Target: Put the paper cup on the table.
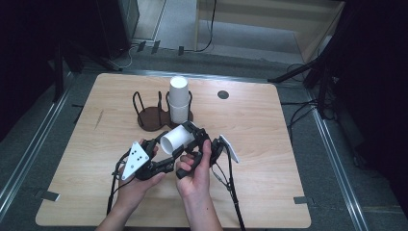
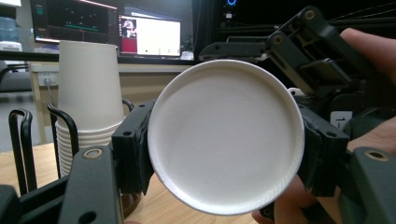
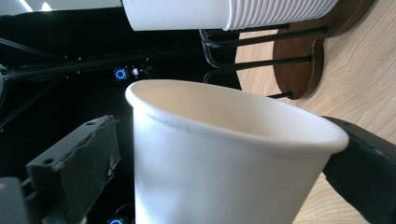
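One paper cup [image 1: 175,139] lay on its side in the air above the middle of the desk [image 1: 269,159], held between both hands just in front of the rack [image 1: 149,118]. The left claw [image 1: 161,149] was closed on the cup near its base, its two black pads pressing the wall from either side; in the left gripper view the round bottom of the cup [image 2: 224,135] faced the camera squarely. The right claw [image 1: 195,137] sat around the rim end. In the right gripper view the cup's open mouth [image 3: 233,121] stood between its two jaws, one of them apart from the wall and the other close beside the rim, so I could not tell whether it had truly clamped.

Behind the cup, a stack of upturned cups [image 1: 178,98] stood in the right-hand loop of the dark wooden rack, while the left-hand loop was empty. A small dark disc [image 1: 223,94] was set into the desk farther back.

The step in hand looked like passing or turning the cup between claws. Doing it well would mean keeping the left grip light enough not to crease the thin wall, closing the right claw low on the body rather than on the soft rim, and letting go on the left only once the right hold was firm.
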Tool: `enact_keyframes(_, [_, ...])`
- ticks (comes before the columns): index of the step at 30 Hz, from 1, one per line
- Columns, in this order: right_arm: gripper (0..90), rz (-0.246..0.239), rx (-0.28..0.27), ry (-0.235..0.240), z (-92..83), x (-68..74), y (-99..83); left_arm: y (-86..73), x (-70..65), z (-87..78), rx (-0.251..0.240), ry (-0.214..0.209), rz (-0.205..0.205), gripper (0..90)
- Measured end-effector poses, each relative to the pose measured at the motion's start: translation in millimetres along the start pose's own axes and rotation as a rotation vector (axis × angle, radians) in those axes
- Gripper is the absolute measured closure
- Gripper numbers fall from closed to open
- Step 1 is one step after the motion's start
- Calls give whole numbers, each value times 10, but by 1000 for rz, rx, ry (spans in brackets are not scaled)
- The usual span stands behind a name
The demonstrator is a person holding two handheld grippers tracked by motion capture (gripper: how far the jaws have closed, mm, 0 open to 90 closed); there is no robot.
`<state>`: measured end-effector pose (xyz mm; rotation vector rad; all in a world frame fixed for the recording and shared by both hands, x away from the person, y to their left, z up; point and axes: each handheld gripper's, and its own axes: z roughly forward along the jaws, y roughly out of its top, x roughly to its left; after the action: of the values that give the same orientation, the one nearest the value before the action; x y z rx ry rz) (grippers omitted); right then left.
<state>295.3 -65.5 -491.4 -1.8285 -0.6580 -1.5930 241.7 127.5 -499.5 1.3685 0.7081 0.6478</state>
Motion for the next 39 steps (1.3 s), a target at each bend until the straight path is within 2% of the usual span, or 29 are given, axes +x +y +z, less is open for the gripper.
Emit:
enact_keyframes(5, [56,15,4,7,24,-14,9,7,1,-2,-3,-4,0,325])
enact_keyframes(9, [122,26,3,14,30,-16,1,12,-2,-4,-2,-9,3,325])
enact_keyframes(11, [180,26,-5,34,25,-18,-4,21,-1,-7,-7,-12,-2,325])
enact_keyframes(13, [189,26,-12,38,23,-21,-8,24,0,-9,-7,-15,-3,323])
enact_keyframes(15, [204,27,-15,47,17,-16,-16,32,-1,-13,-4,-16,-16,314])
enact_keyframes(16, [220,15,-22,57,7,-18,-26,48,13,-26,-5,-33,-53,311])
enact_keyframes(17, [228,19,-23,69,0,-7,-31,59,18,-36,-11,-38,-61,309])
enact_keyframes(22, [248,-15,-39,103,-30,42,-43,118,3,-98,-12,-22,-68,304])
enact_keyframes(24, [250,-25,-43,102,-38,57,-43,126,6,-106,-5,-20,-68,280])
enact_keyframes(25, [252,-44,-54,115,-52,85,-40,137,10,-113,7,-23,-92,197])
enact_keyframes(26, [253,-60,-58,127,-58,99,-41,151,10,-120,21,-28,-117,158])
enact_keyframes(27, [253,-60,-58,127,-58,99,-41,151,10,-120,21,-28,-117,123])
enact_keyframes(28, [254,-83,-70,143,-91,156,-47,195,27,-136,61,-55,-161,93])
enact_keyframes(29, [254,-83,-70,143,-91,156,-47,195,27,-136,61,-55,-161,55])
enact_keyframes(30, [254,-113,-86,162,-131,220,-40,216,22,-147,81,-54,-148,9])
enact_keyframes(31, [254,-130,-96,165,-150,251,-31,255,8,-167,113,-42,-99,2])
enact_keyframes(34, [256,-154,-113,176,-208,344,2,303,-15,-191,166,-5,-38,2])
enact_keyframes(39, [257,-246,-158,192,-312,492,27,320,35,-212,202,-17,-56,0])
